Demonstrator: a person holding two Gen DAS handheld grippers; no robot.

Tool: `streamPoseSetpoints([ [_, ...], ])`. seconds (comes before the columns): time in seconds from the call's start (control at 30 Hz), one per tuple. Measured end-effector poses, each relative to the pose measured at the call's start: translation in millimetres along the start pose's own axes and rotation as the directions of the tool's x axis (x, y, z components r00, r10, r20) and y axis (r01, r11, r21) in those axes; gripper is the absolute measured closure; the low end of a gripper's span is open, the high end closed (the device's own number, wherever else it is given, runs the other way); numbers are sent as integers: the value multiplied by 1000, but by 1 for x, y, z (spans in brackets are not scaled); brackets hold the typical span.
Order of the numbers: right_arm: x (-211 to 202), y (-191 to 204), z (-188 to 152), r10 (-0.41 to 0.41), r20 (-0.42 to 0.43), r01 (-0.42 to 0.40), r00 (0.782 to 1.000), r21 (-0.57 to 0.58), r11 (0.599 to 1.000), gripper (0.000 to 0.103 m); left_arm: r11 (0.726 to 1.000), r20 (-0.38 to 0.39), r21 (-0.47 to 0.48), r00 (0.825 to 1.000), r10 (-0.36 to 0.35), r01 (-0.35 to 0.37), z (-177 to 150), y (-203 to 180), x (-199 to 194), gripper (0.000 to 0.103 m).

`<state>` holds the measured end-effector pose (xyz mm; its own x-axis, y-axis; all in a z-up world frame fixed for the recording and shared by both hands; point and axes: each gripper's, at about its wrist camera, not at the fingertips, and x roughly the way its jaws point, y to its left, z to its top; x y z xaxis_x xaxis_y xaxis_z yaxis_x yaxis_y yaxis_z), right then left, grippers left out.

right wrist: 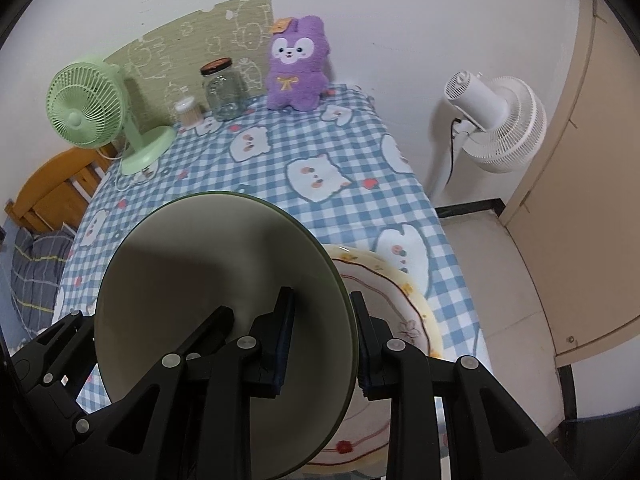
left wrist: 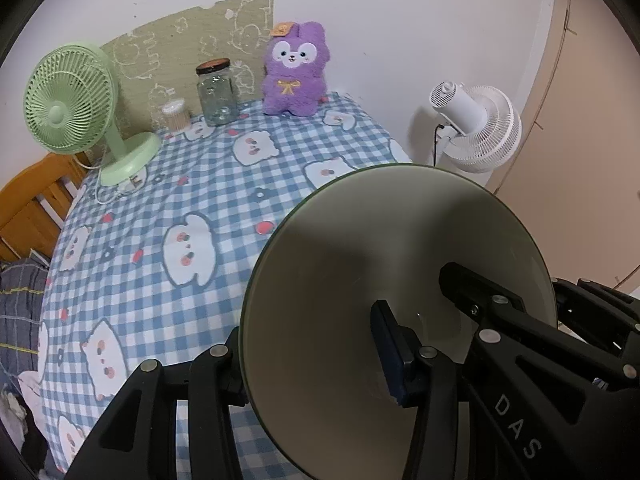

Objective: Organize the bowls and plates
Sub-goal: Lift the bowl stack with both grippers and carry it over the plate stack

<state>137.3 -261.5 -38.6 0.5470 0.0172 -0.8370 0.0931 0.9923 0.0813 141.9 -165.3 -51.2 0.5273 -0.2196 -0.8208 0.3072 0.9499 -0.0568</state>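
A cream bowl with a dark green rim (left wrist: 360,248) is held tilted above the checked tablecloth (left wrist: 192,208). My left gripper (left wrist: 312,356) is shut on its left rim, one finger inside the bowl and one outside. In the right wrist view the same bowl (right wrist: 200,272) fills the lower left, and my right gripper (right wrist: 324,340) is shut on its right rim. The other gripper's finger shows inside the bowl in each view. Behind the bowl a cream plate with a flower pattern (right wrist: 404,308) lies on the table near the front right edge, partly hidden.
At the back stand a green desk fan (left wrist: 76,108), a small toothpick jar (left wrist: 176,114), a glass jar (left wrist: 218,94) and a purple plush toy (left wrist: 296,72). A white floor fan (right wrist: 496,120) stands right of the table. A wooden bed frame (left wrist: 36,204) lies left.
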Motion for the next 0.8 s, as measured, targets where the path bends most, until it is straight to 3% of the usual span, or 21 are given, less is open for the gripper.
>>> streamPoseSetpoints([
  [0.47,18,-27,-12,-18,-55,19,998,25,999,73,999,-64,12,998,-30,30,-9,-23,25,54],
  [0.8,22,-35,-13,-17,-58,19,998,39,999,73,999,-60,27,998,-25,26,-10,-32,29,54],
])
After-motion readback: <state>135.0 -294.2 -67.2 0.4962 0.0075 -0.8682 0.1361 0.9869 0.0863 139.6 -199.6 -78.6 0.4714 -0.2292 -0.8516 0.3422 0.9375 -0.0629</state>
